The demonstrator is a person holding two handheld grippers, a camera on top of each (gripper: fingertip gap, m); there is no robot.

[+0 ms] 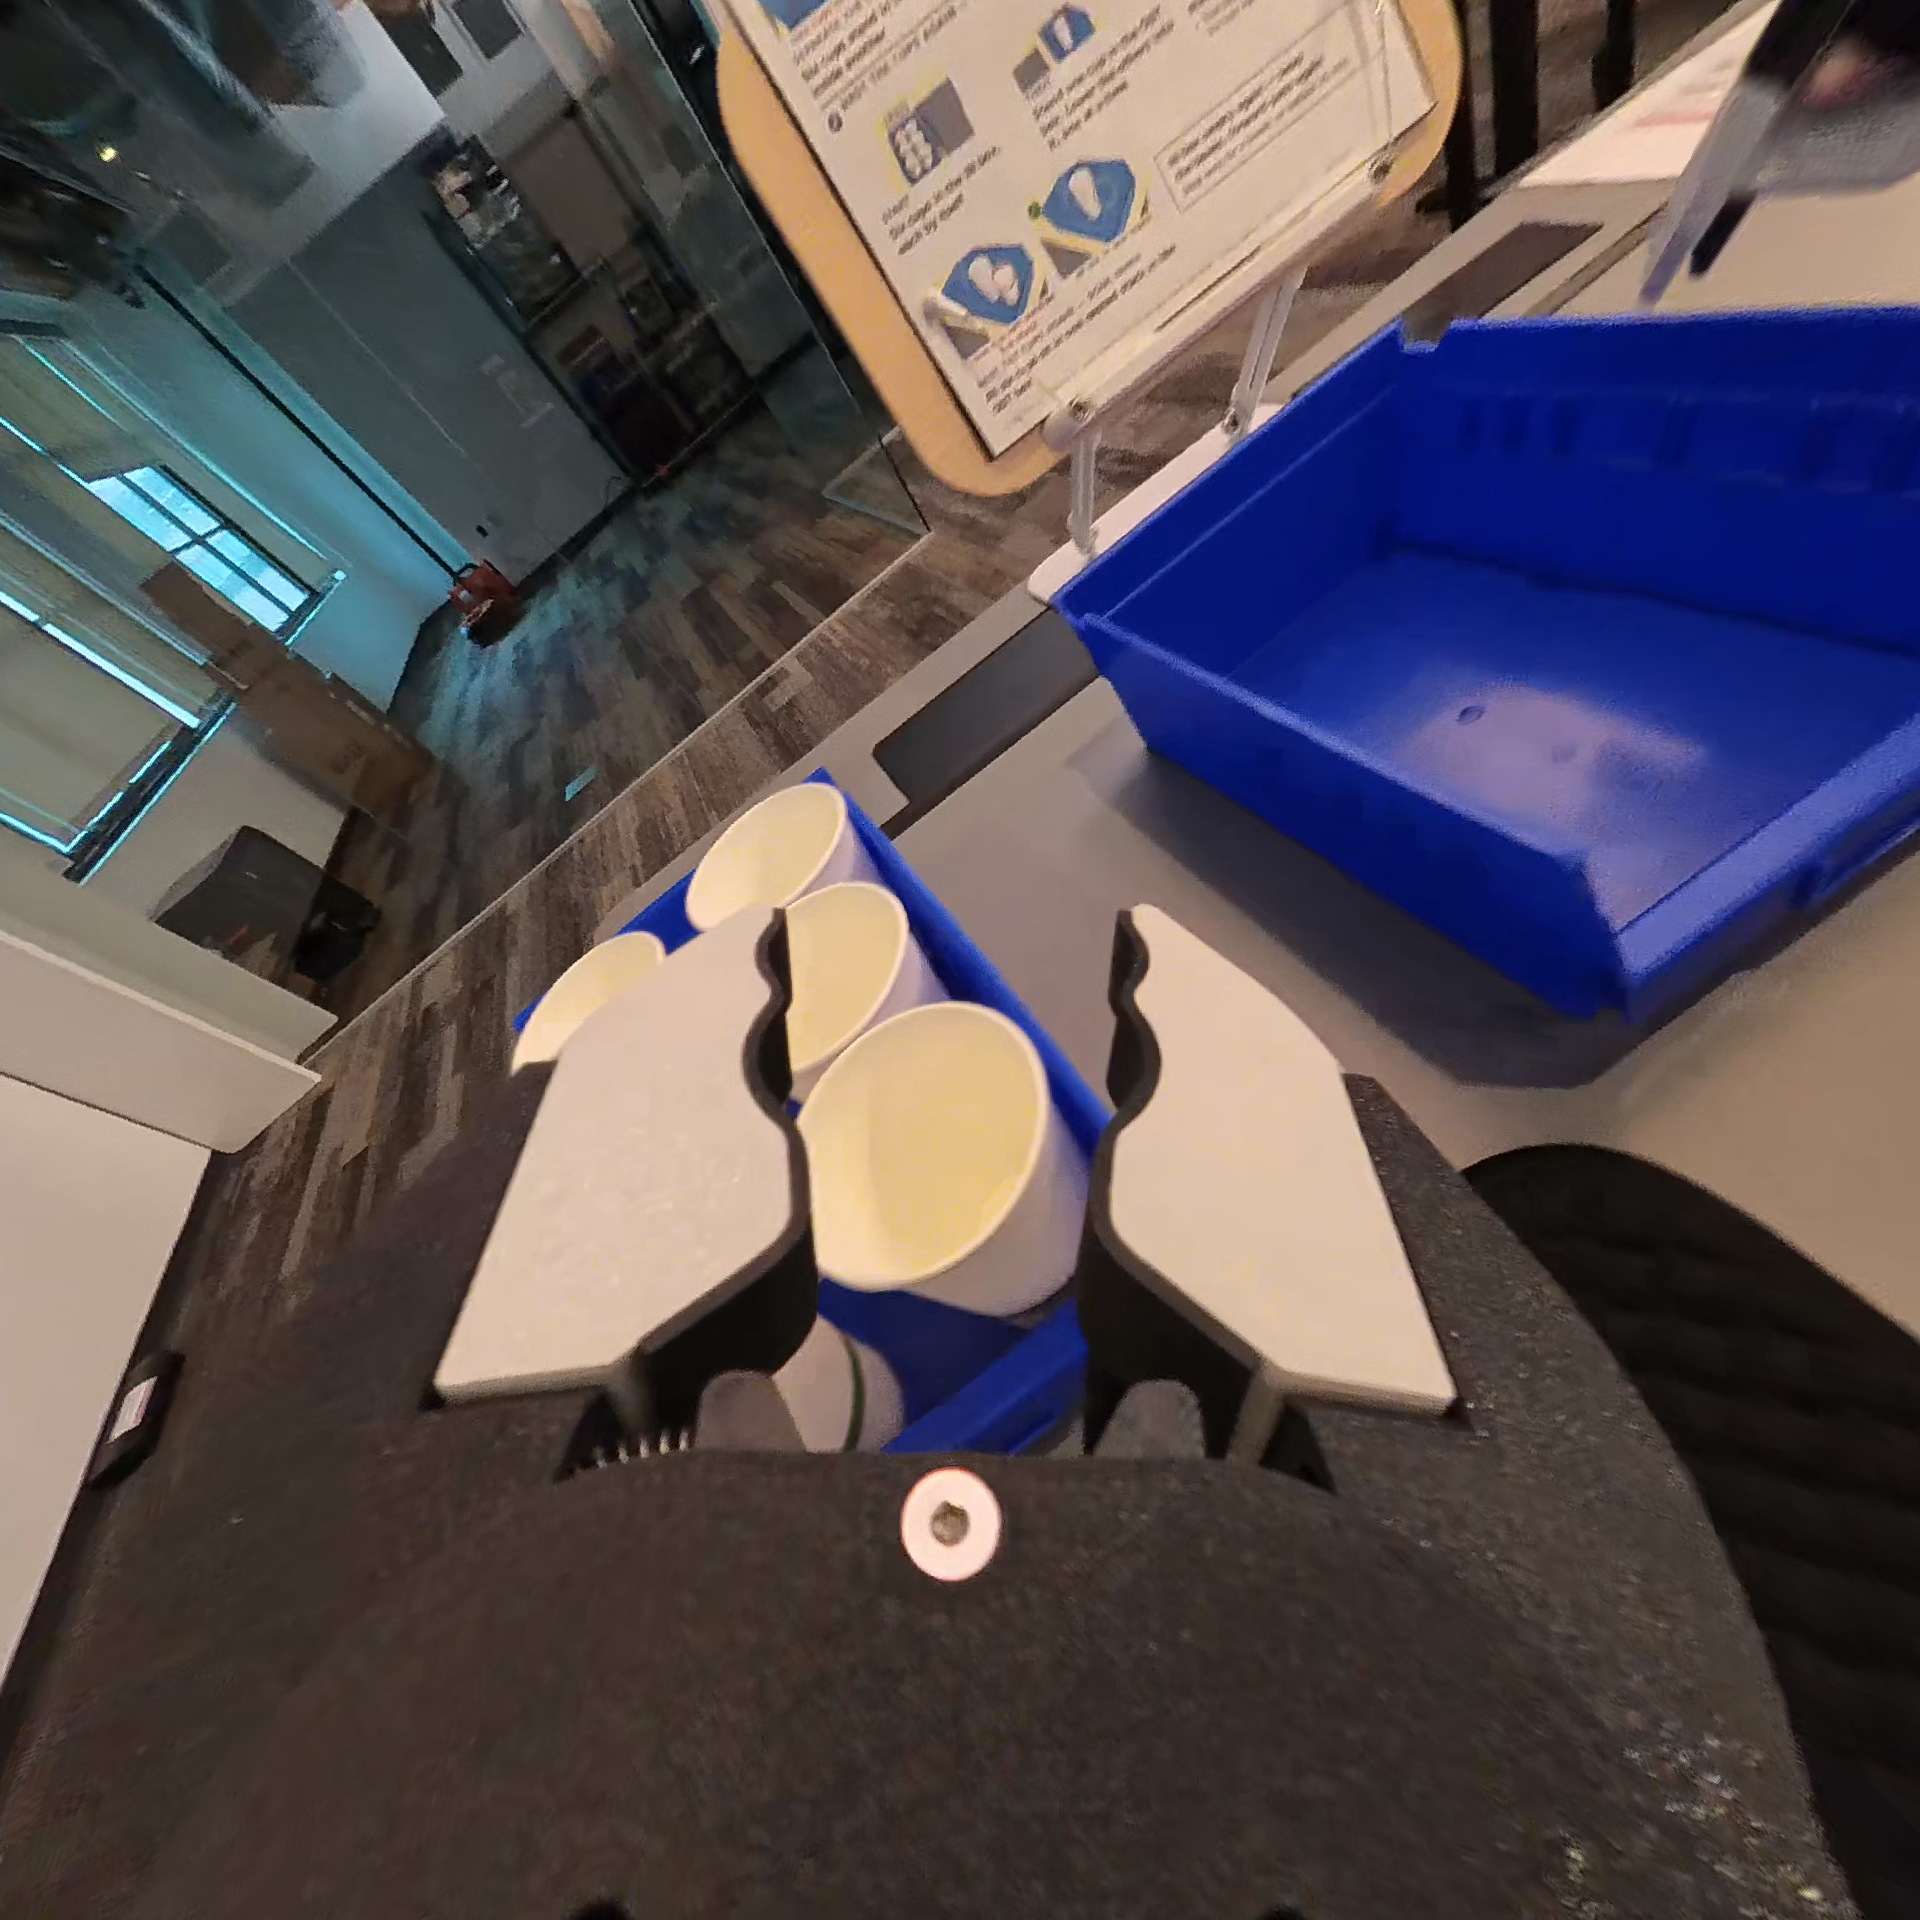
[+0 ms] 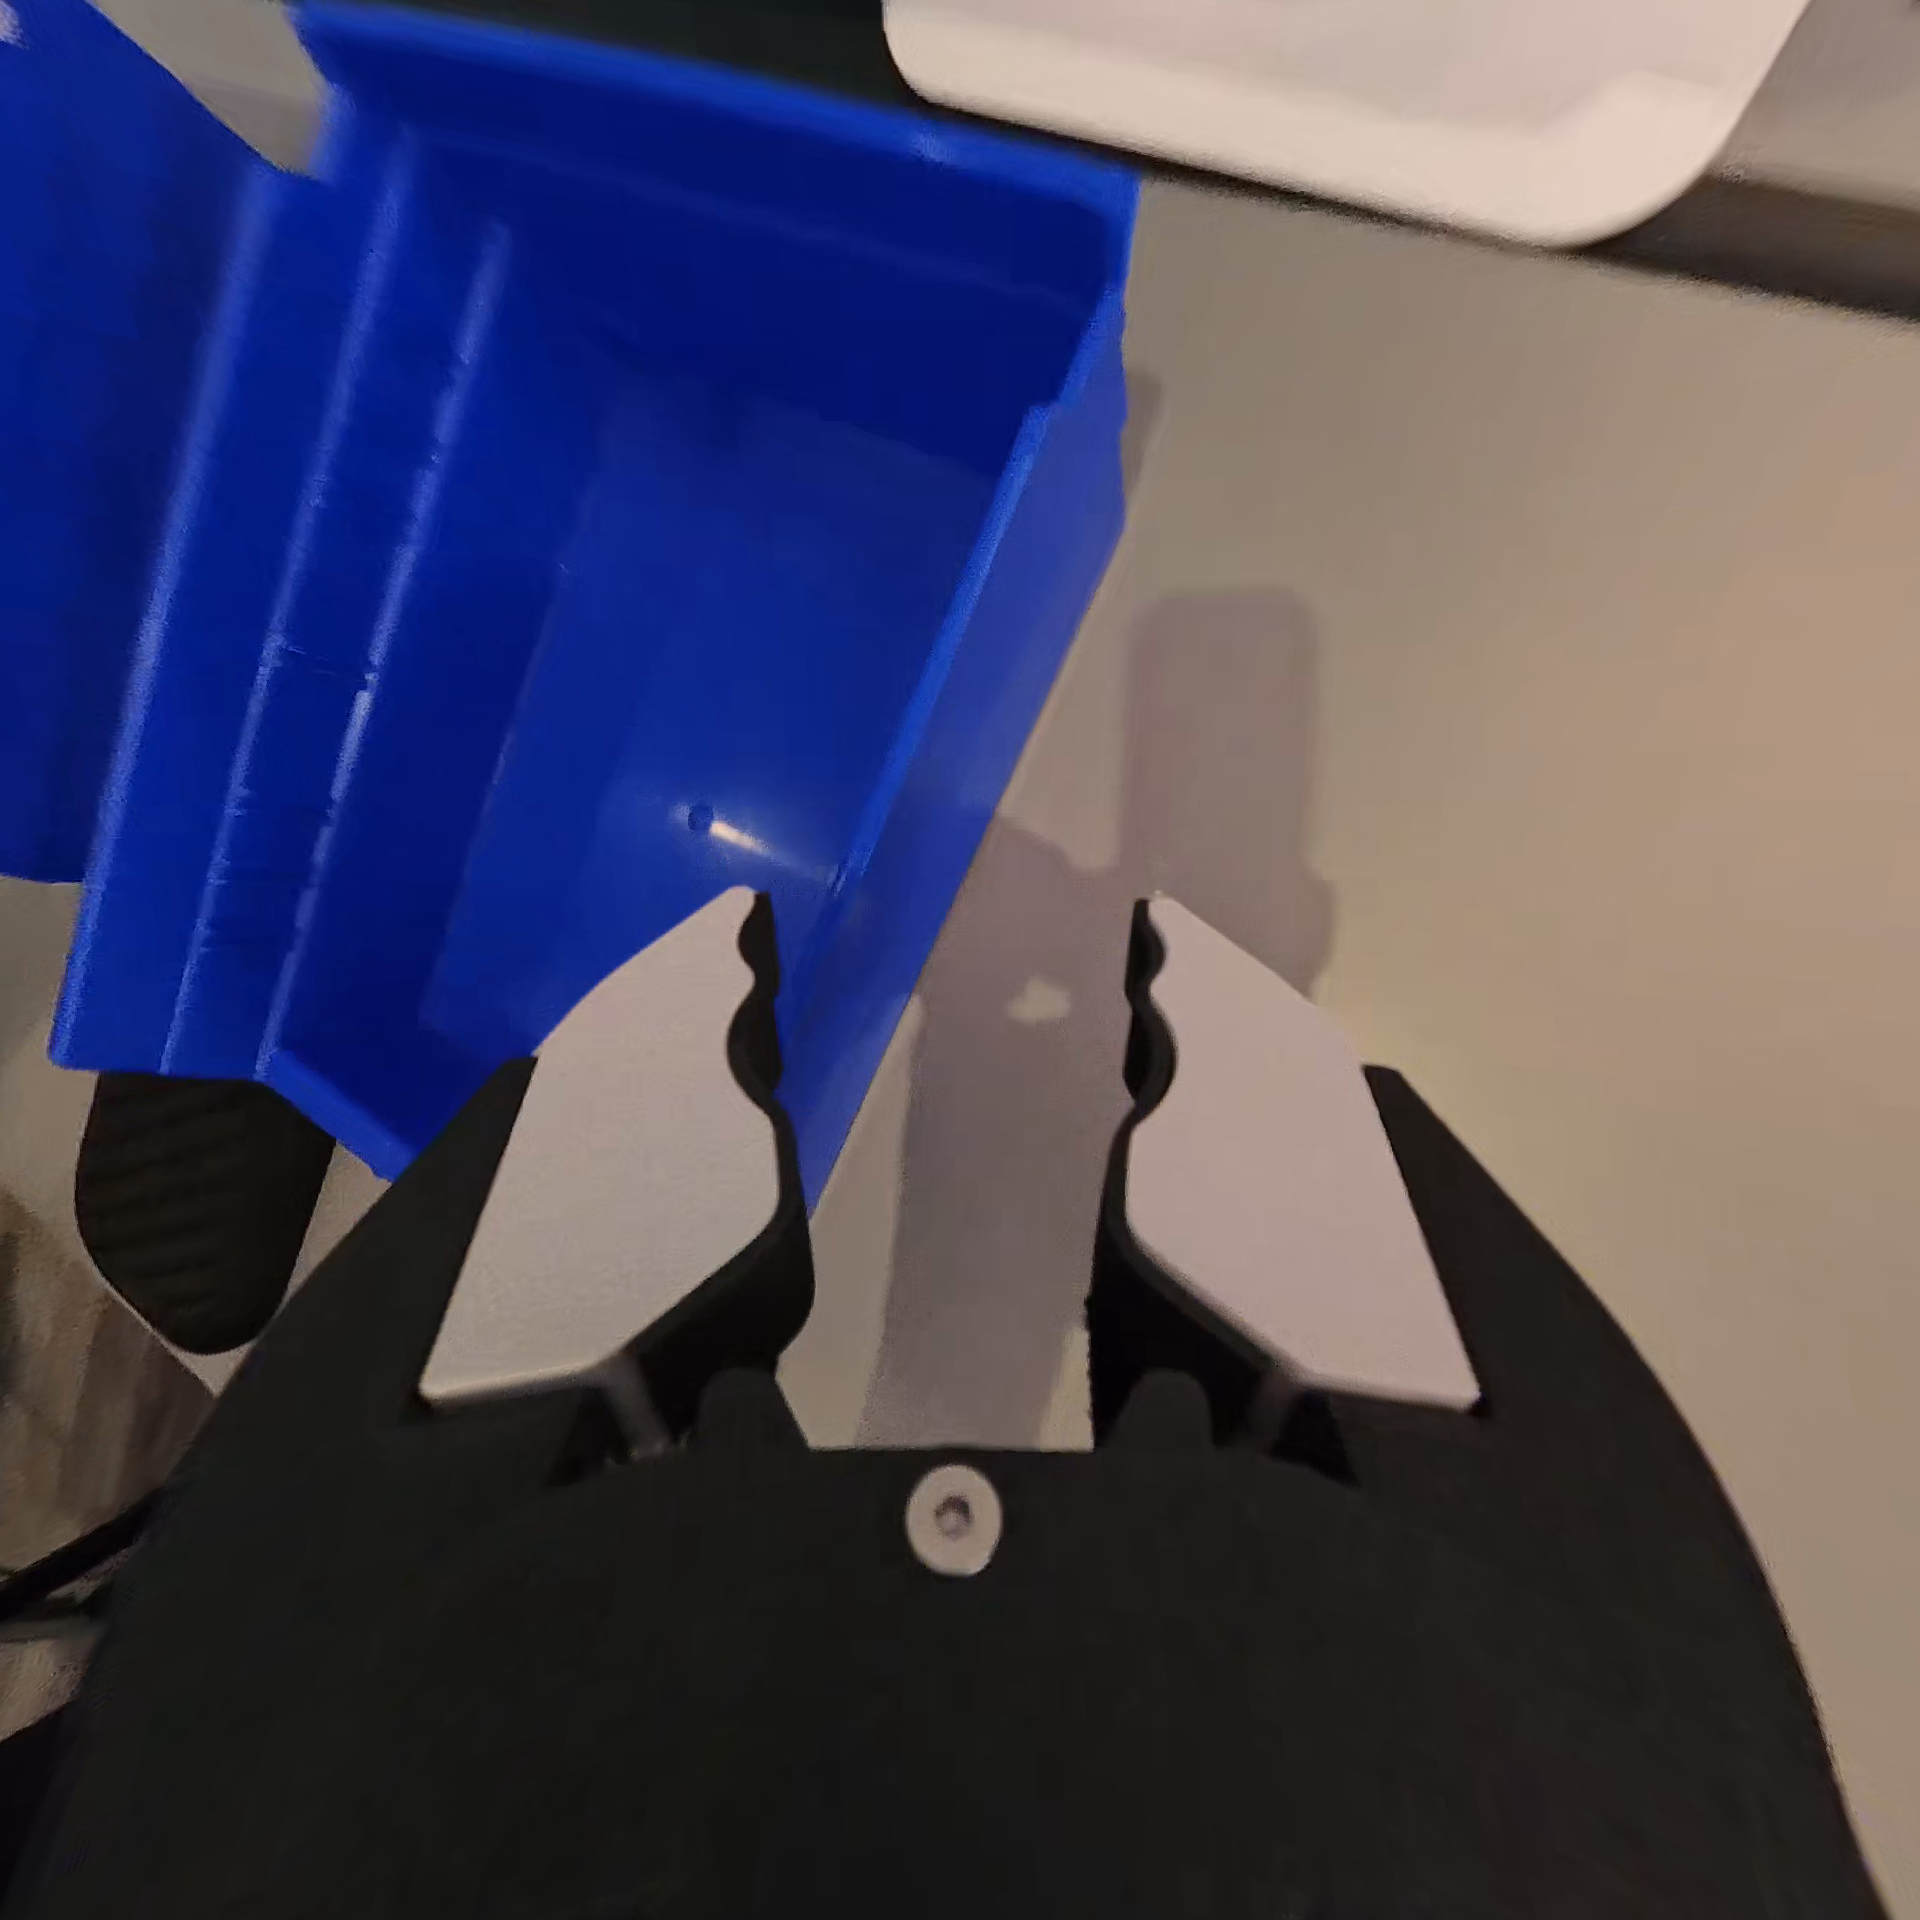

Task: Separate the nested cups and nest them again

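The left gripper [image 1: 945,920] hangs with its jaws spread wide and nothing between them, tilted over a small blue bin [image 1: 1023,1382] full of white paper cups [image 1: 925,1143]. The nearest cup sits straight ahead in the gap of the jaws, mouth up and leaning, not touched by either finger. Beyond it a second cup [image 1: 847,971] shows partly behind the left finger [image 1: 634,1164], a third [image 1: 769,852] stands farther out, and a fourth [image 1: 587,992] peeks past the outer edge of that same finger. Low down, close to the gripper's body, a bit of another cup with a green line [image 1: 847,1397] shows; I can't make out how it lies.

Ahead and to the right of this gripper a larger blue bin [image 1: 1351,727] rests on the grey table [image 1: 1039,862], with an instruction board [image 1: 1039,208] on a white stand behind it. A black chair back [image 1: 1714,1351] is close on the right.

The right gripper [image 2: 951,899] is likewise wide open and holds nothing. It points down at the bare table top [image 2: 1507,727], its shadow cast just ahead. The large blue bin [image 2: 260,644] lies ahead and to its left, one corner reaching in behind the left finger [image 2: 613,1174]. The picture is blurred here.
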